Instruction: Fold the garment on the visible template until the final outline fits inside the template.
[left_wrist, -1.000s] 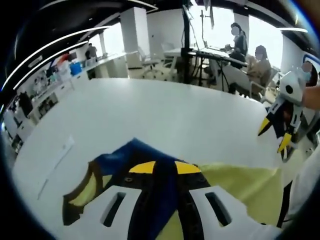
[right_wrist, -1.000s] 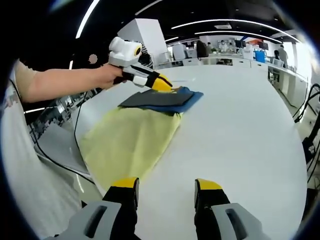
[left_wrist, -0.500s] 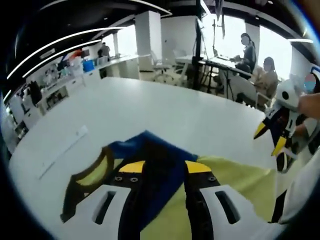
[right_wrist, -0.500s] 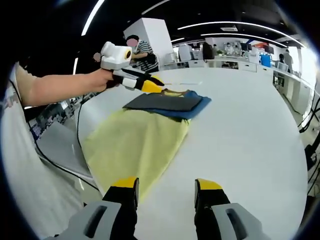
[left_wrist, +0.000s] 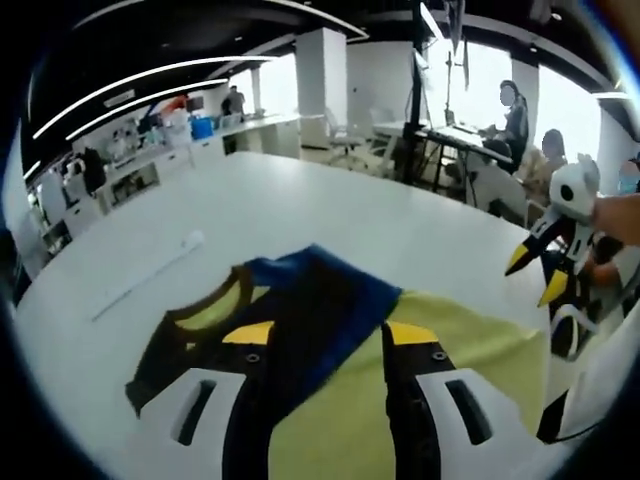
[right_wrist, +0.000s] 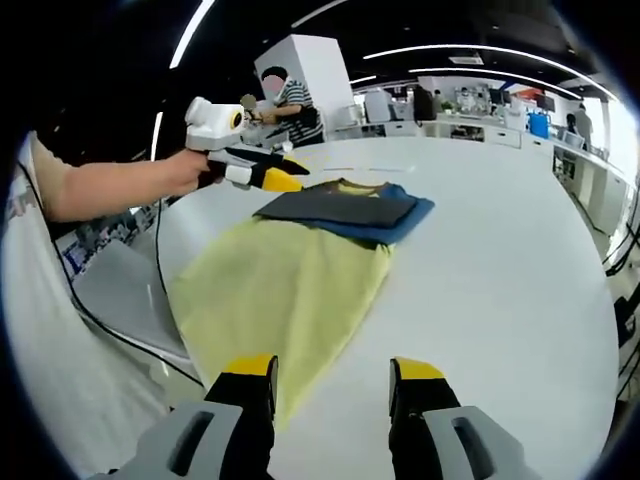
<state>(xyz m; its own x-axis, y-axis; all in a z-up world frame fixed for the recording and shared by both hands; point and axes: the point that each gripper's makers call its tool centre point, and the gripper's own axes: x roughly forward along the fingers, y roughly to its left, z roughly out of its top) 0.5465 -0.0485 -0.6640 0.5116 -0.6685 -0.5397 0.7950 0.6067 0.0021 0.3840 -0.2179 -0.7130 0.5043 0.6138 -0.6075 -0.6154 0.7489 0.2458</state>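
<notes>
Yellow T-shirt with blue sleeve folded over, flat on white table. Soft, light, likely to slip; pinch hem edge. Left gripper and right gripper both parted, empty.

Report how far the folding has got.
Partly done: the garment on the white table has its dark and blue top part folded over the yellow body. Nothing is in hand; the left gripper hangs above the fold, the right gripper open near the hem. The long yellow body is left to fold.
</notes>
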